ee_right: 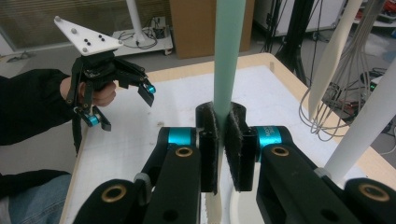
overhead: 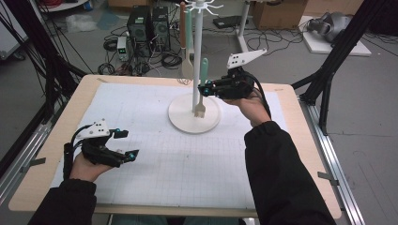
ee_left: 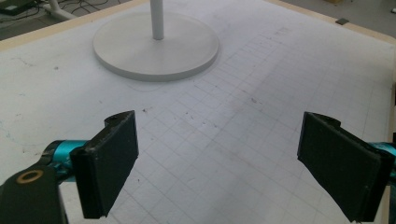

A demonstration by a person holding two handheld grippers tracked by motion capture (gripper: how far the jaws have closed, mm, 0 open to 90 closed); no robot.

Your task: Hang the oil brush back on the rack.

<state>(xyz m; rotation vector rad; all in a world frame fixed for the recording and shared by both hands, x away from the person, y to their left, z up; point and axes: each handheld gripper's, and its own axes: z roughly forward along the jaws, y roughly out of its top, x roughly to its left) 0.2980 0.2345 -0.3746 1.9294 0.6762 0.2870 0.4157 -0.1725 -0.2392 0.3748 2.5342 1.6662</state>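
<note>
Your right tongs (ee_right: 223, 140) are clenched on the green handle of a spatula (overhead: 203, 77), which stands nearly upright between the pads with its pale blade hanging below them, just over the stand's base (overhead: 180, 123). The stand's pole (overhead: 196, 56) rises just beside the tongs, on their far side as you hold them, and the hooks (overhead: 199, 5) sit well above your grip. Another spatula (overhead: 187, 42) hangs from those hooks beyond the pole, and a whisk (ee_right: 327, 107) dangles off to the right of your right tongs. Your left tongs (overhead: 126, 144) are released, jaws wide with nothing between them, low over the counter (ee_left: 261, 84) and well apart from the stand, which lies ahead of them. The step in hand looks like carrying the spatula at the stand, either lifting it toward a hook or bringing it down from one; the frames alone do not settle which. If you are hanging it, the next move calls for raising the tongs straight up beside the pole, keeping the handle upright, and steering its top end onto a free hook without knocking the hanging spatula. Keep the clench firm, since the handle is smooth and could slip.
</note>
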